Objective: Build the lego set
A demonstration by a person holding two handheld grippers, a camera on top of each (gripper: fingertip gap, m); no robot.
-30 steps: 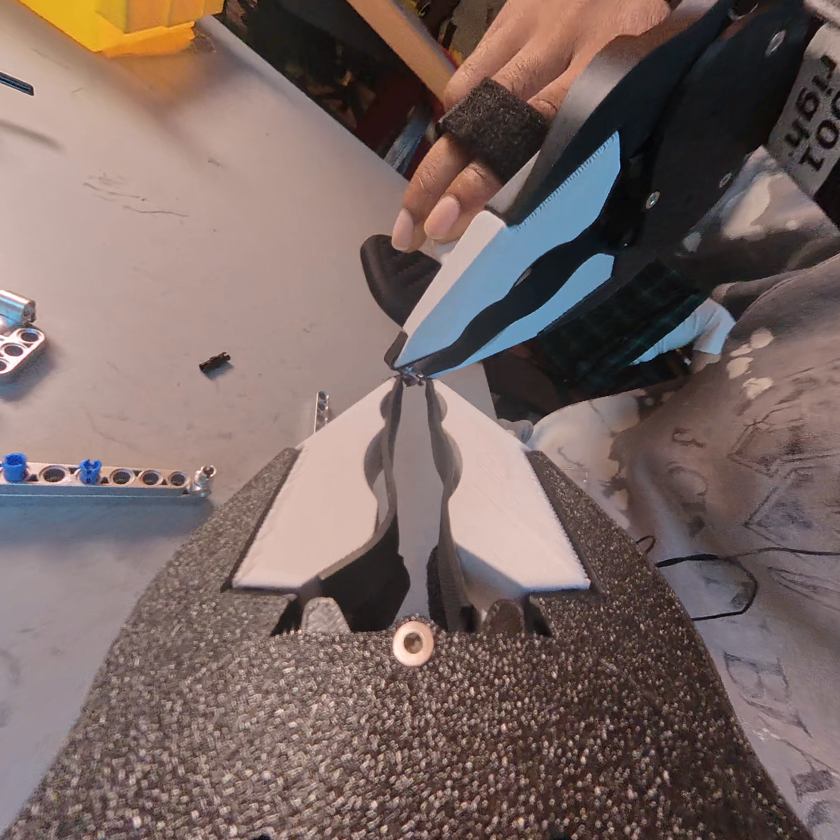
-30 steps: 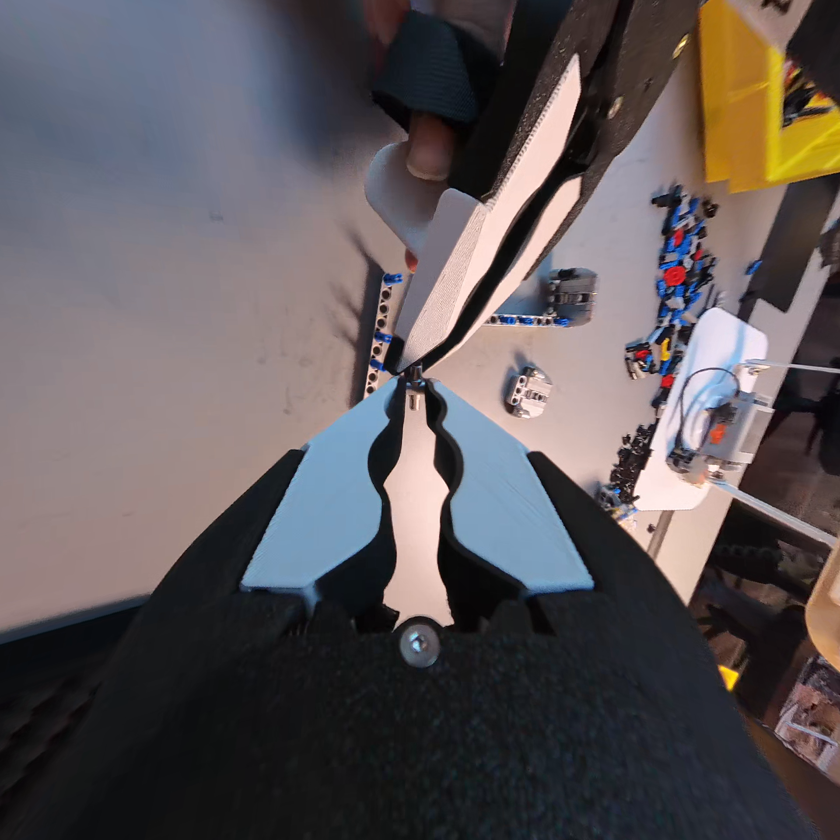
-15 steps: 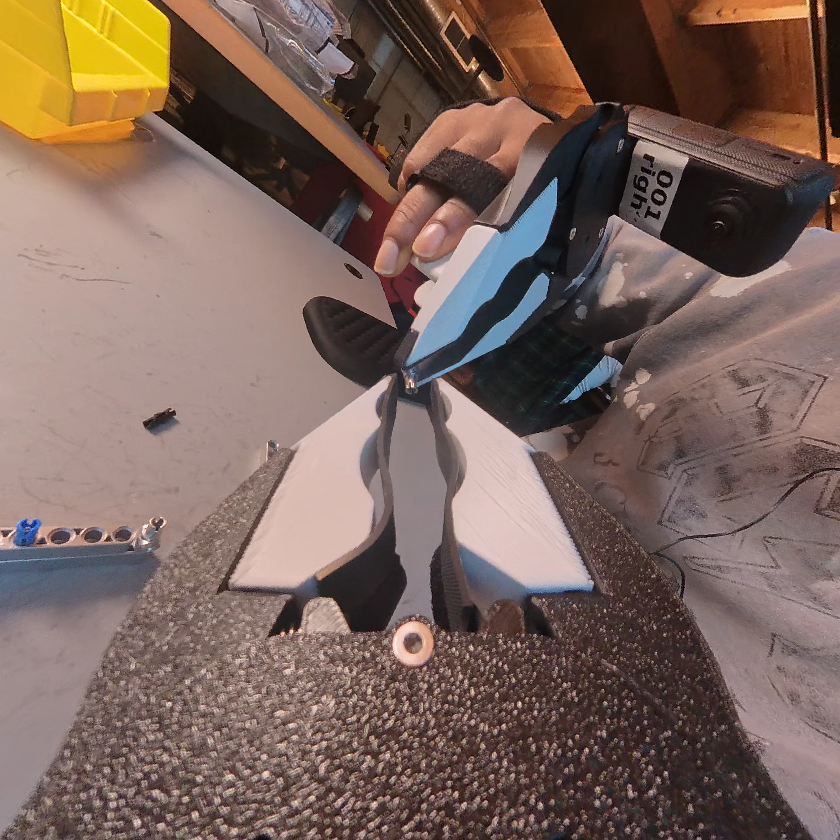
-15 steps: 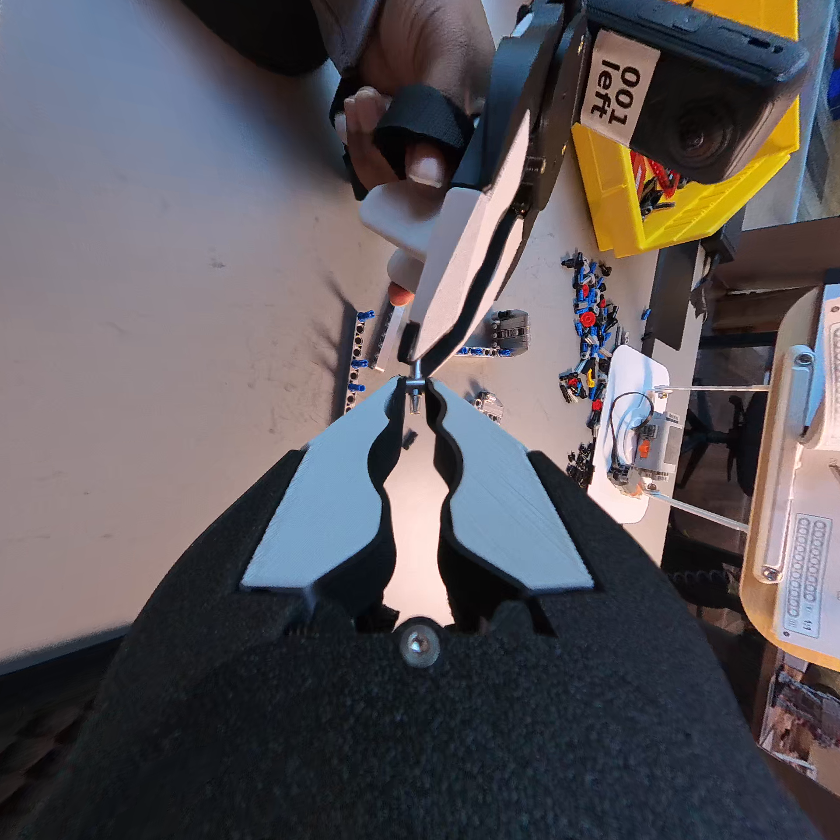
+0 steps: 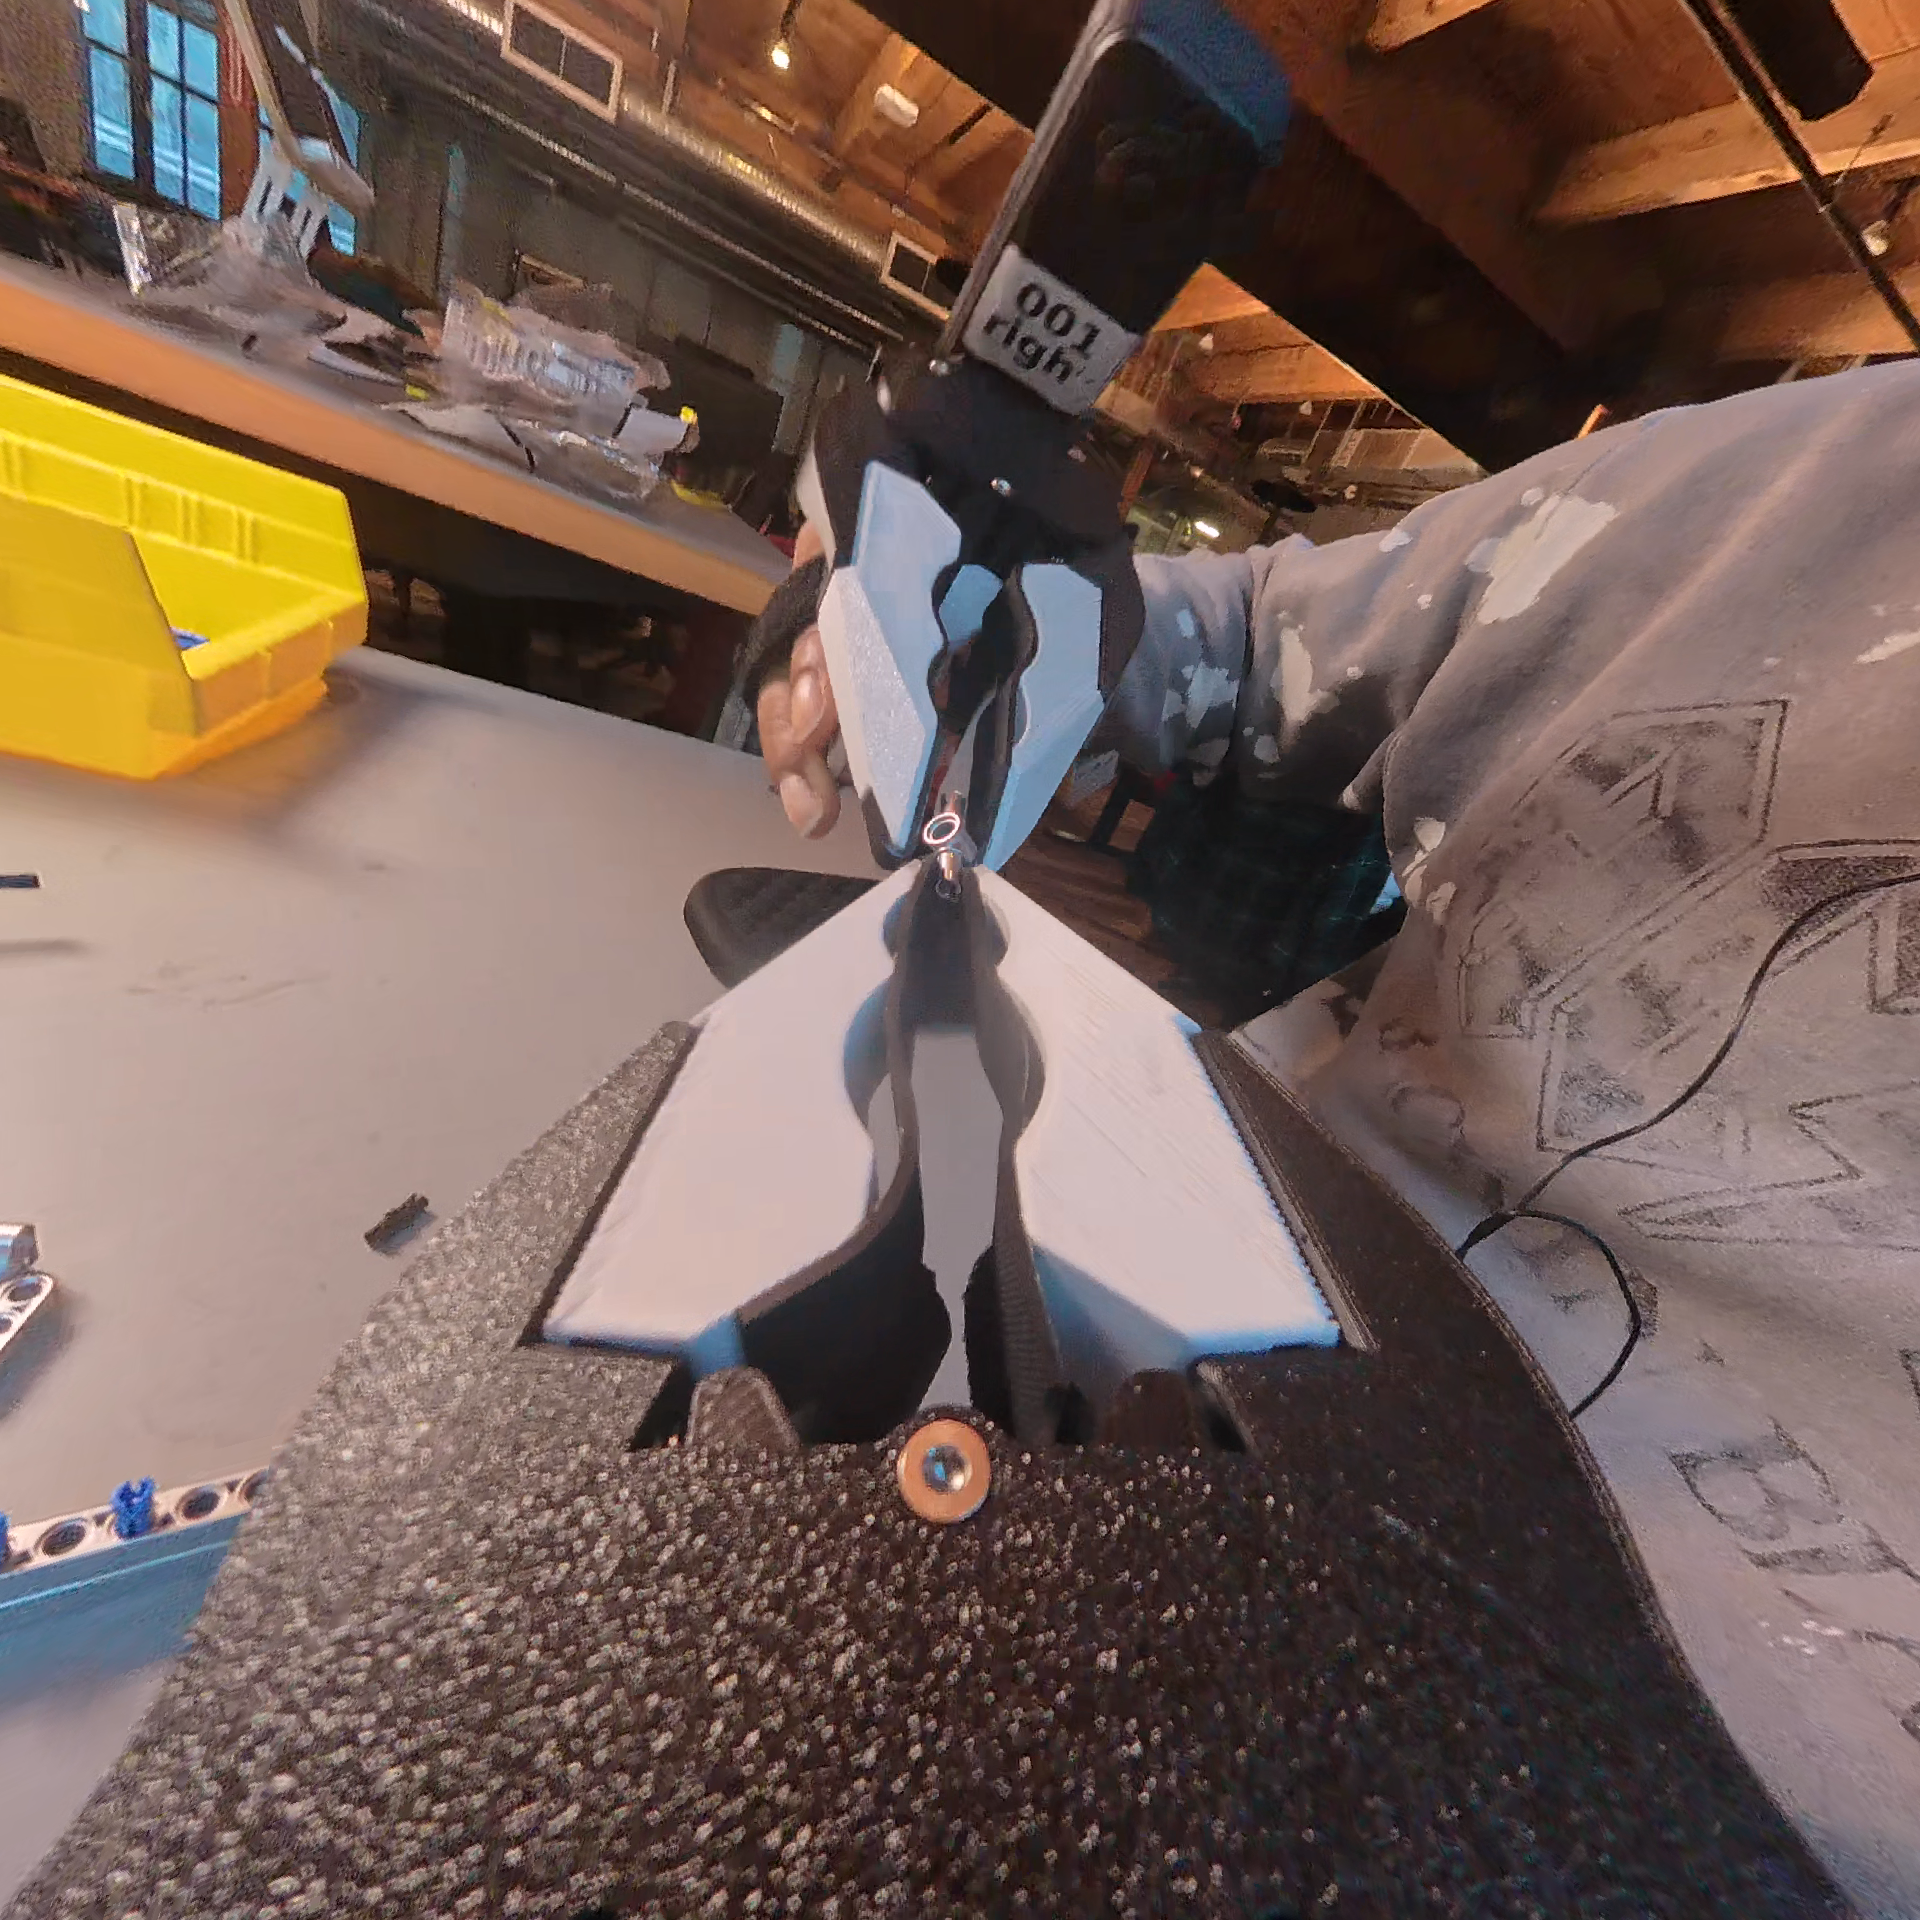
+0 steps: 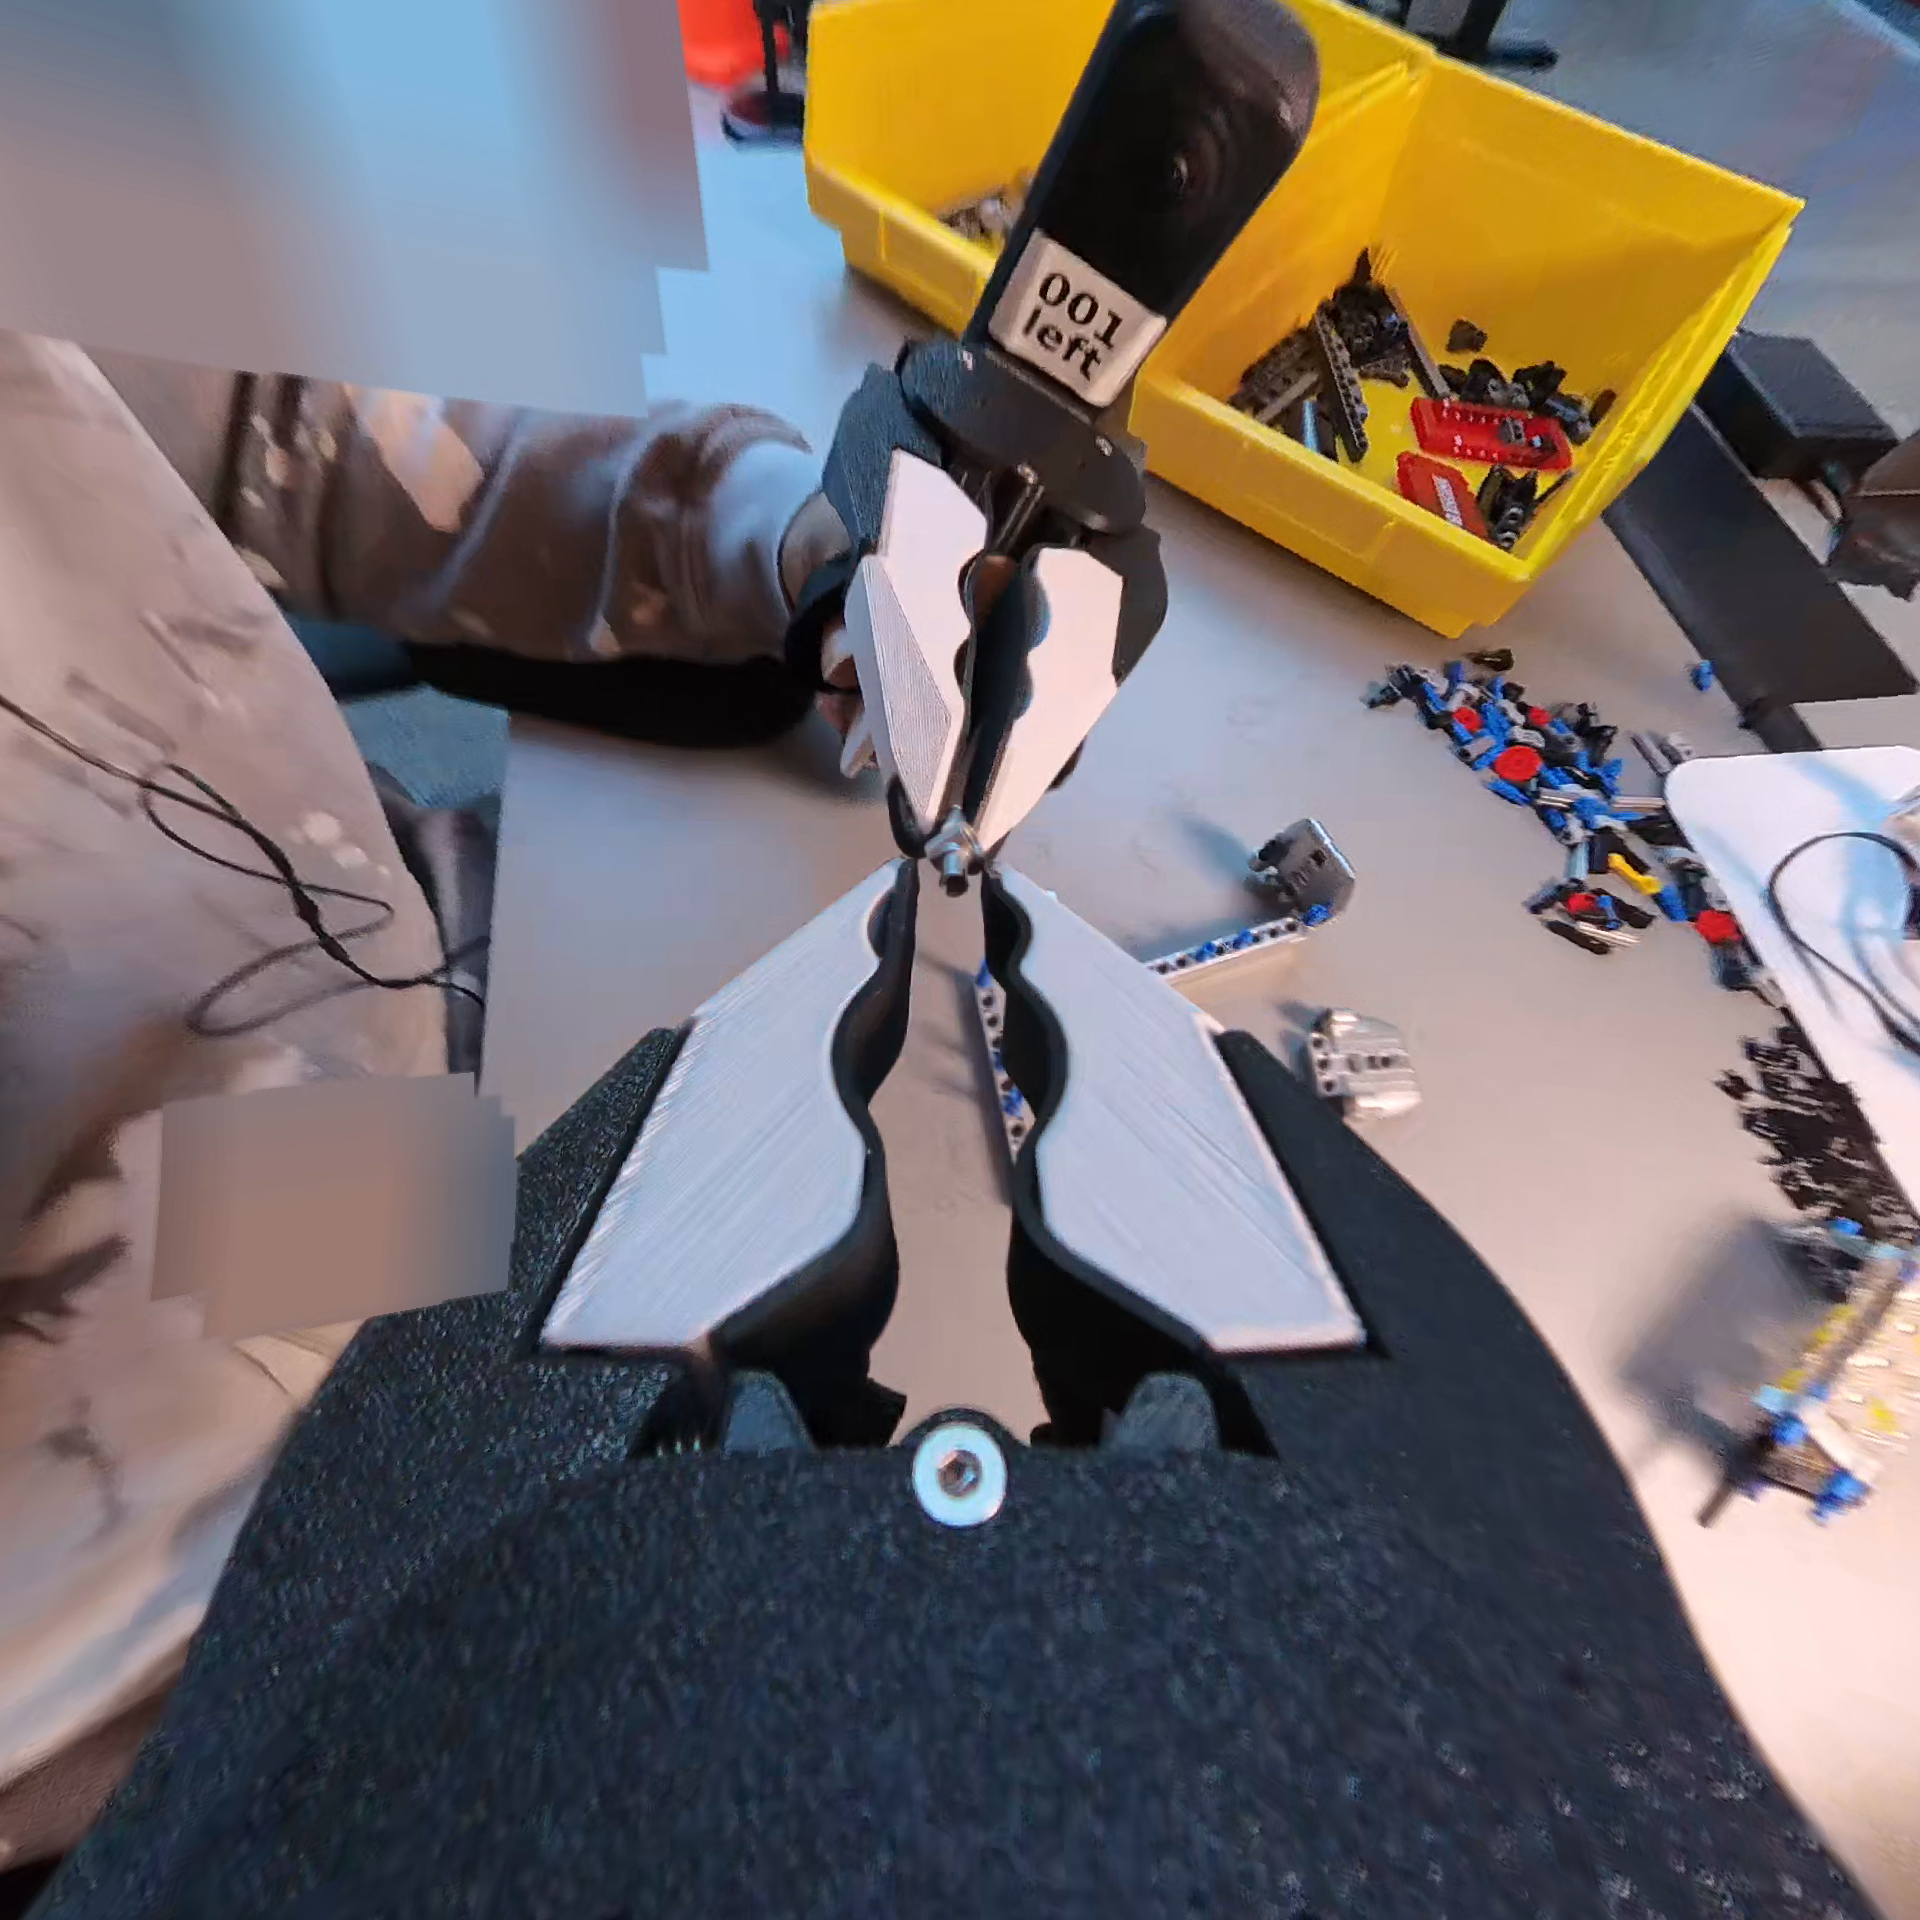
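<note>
My left gripper (image 5: 945,883) and my right gripper (image 6: 948,883) meet tip to tip above the grey table (image 5: 312,987). Between the tips sits a small grey connector piece (image 5: 943,844) with a ring end; it also shows in the right wrist view (image 6: 951,847). Both pairs of jaws are closed narrowly on it. In the left wrist view the right gripper (image 5: 951,831) points down at me, held by a hand (image 5: 795,727). In the right wrist view the left gripper (image 6: 951,826) faces me the same way. How much of the piece each side holds is hidden.
A yellow bin (image 6: 1455,582) with dark and red parts stands behind; it also shows in the left wrist view (image 5: 156,623). A pile of small bricks (image 6: 1538,748), grey beams with blue pins (image 6: 1226,951), grey blocks (image 6: 1299,873) and a white tray (image 6: 1787,883) lie to the right. A black pin (image 5: 397,1221) lies on the table. My left and right fingertips are right by each other.
Both grippers have tilted up and swung round while staying tip to tip on the small piece. The views now show the room and the bin instead of mostly the tabletop.
</note>
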